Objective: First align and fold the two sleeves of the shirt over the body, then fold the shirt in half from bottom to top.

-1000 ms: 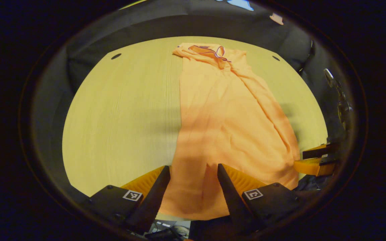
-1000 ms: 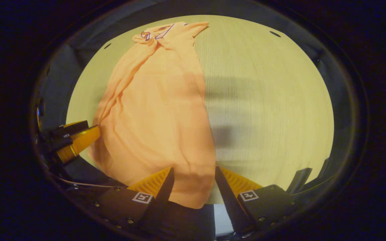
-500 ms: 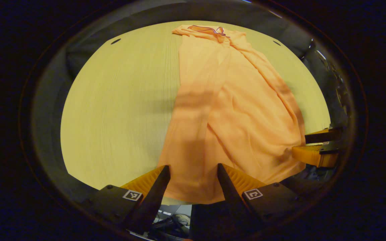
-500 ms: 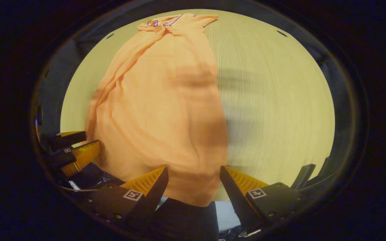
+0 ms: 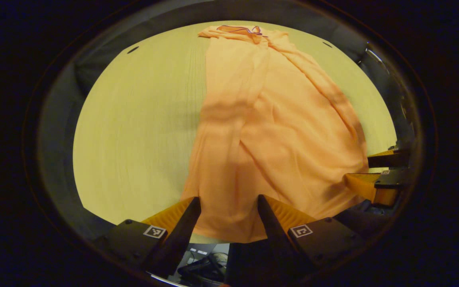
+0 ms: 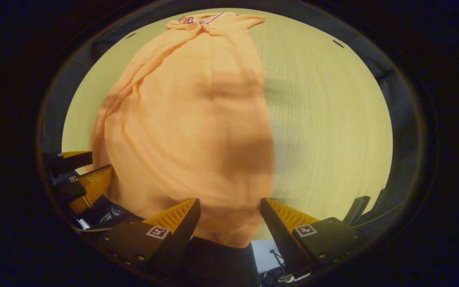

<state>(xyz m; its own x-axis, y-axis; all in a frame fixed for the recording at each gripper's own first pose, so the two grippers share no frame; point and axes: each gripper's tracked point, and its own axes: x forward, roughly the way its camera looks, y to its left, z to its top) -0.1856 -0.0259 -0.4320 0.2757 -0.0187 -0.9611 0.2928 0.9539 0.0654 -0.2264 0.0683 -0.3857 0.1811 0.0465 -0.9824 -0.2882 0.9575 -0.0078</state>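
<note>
Left gripper view: left gripper [image 5: 226,207] and right gripper [image 6: 227,207] gape wide, empty, above the soft, limp orange shirt's [image 5: 269,131] hem corners, the likely hold.

A pale yellow-green, wood-grained surface [image 5: 134,119] with a rounded outline carries the load; small dark oval holes sit near its far corners. Lying directly on it is a long, light orange shirt of thin fabric [image 5: 273,131], stretched lengthwise from the near edge to the far edge, its dark-trimmed collar at the far end. The cloth is creased along one long side, and its near hem overhangs the surface's front edge. In the right gripper view the shirt [image 6: 189,119] covers the surface's [image 6: 325,119] left half.
</note>
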